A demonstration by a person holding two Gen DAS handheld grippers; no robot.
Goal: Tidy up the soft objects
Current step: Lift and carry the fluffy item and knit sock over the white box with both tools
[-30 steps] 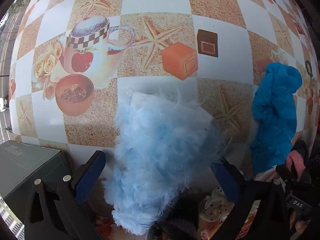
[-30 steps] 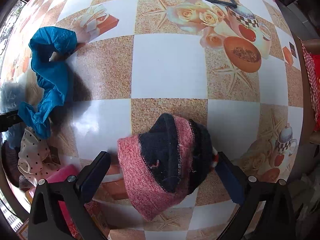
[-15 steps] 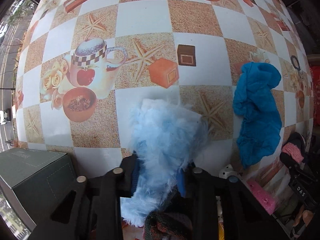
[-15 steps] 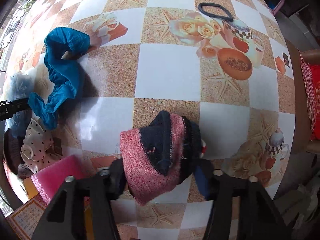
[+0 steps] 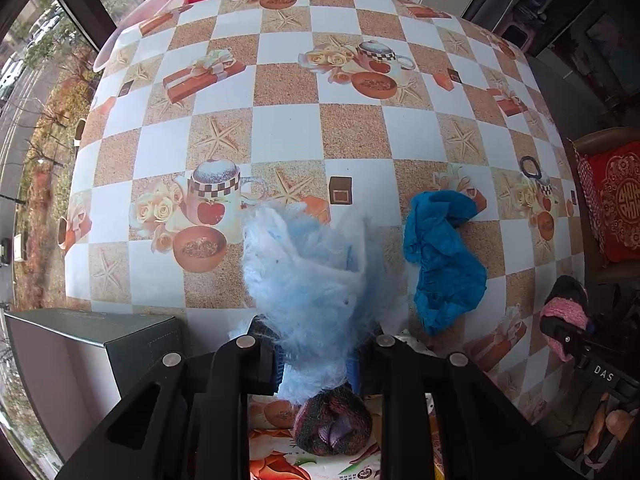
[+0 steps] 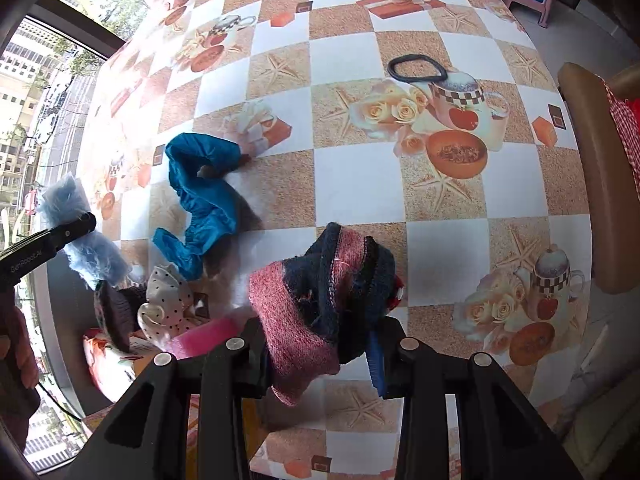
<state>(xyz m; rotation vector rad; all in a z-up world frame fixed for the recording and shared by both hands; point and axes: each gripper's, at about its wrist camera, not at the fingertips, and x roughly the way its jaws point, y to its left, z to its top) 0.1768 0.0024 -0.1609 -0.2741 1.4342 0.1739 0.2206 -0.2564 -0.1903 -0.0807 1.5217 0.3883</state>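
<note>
Left claw (image 5: 318, 364) clamped on blue fur (image 5: 312, 276), raised over worktop (image 5: 288, 128) (fur base hidden between pads). Right claw (image 6: 320, 350) clamped on pink-navy knit (image 6: 320, 300), lifted; knit's lower end cut off behind fingers. Blue cloth (image 6: 204, 196) lies on worktop between.

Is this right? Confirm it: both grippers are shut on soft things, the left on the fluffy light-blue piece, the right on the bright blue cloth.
One detail is off. The right gripper is shut on the pink and navy knitted piece, as the right wrist view shows. The bright blue cloth lies loose on the table. The left gripper does hold the fluffy light-blue piece.
</note>
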